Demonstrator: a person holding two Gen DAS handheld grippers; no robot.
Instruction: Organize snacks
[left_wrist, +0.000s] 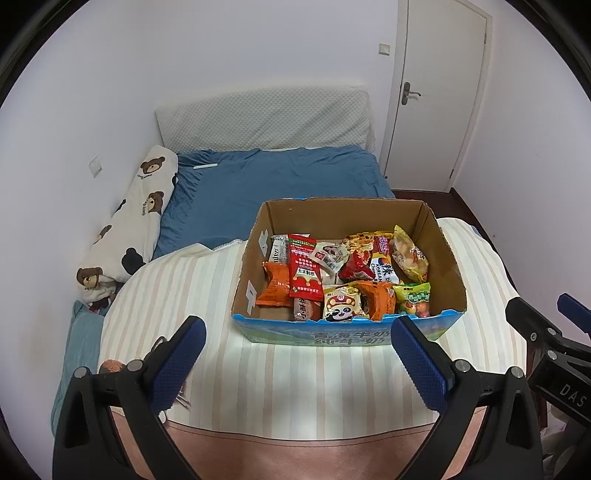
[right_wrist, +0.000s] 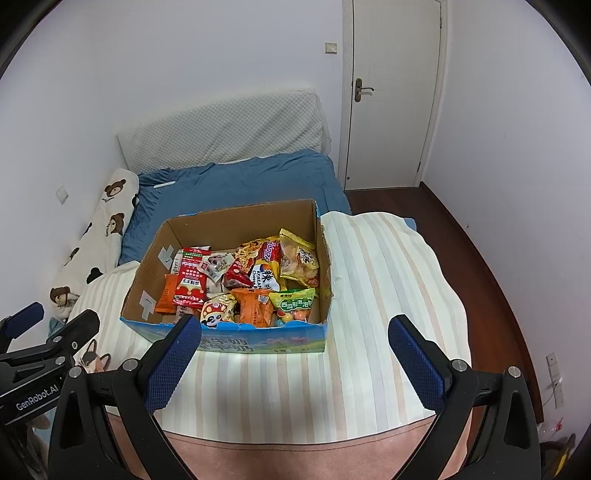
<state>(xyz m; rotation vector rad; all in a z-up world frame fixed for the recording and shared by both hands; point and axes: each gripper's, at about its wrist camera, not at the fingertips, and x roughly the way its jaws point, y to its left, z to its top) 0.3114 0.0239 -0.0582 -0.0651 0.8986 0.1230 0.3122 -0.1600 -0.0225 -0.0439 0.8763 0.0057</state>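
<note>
An open cardboard box (left_wrist: 445, 254) (right_wrist: 147, 273) with a blue printed front stands on a striped cloth (left_wrist: 295, 380) (right_wrist: 369, 280). It is filled with several snack packets: a red sachet (left_wrist: 303, 267) (right_wrist: 190, 282), an orange pack (left_wrist: 275, 284), a panda pack (left_wrist: 341, 304) (right_wrist: 217, 312), a green candy bag (left_wrist: 413, 297) (right_wrist: 293, 304), and a yellow chip bag (left_wrist: 408, 254) (right_wrist: 299, 258). My left gripper (left_wrist: 297, 332) hovers open just before the box's front edge, holding nothing. My right gripper (right_wrist: 295, 330) is open too, at the front wall's right half.
The striped cloth covers a round pink-edged surface (left_wrist: 295, 443) next to a bed with a blue sheet (left_wrist: 258, 184) and a bear-print pillow (left_wrist: 136, 221). A white door (right_wrist: 391, 92) and dark wood floor (right_wrist: 480, 240) lie to the right. Each view shows the other gripper at its edge.
</note>
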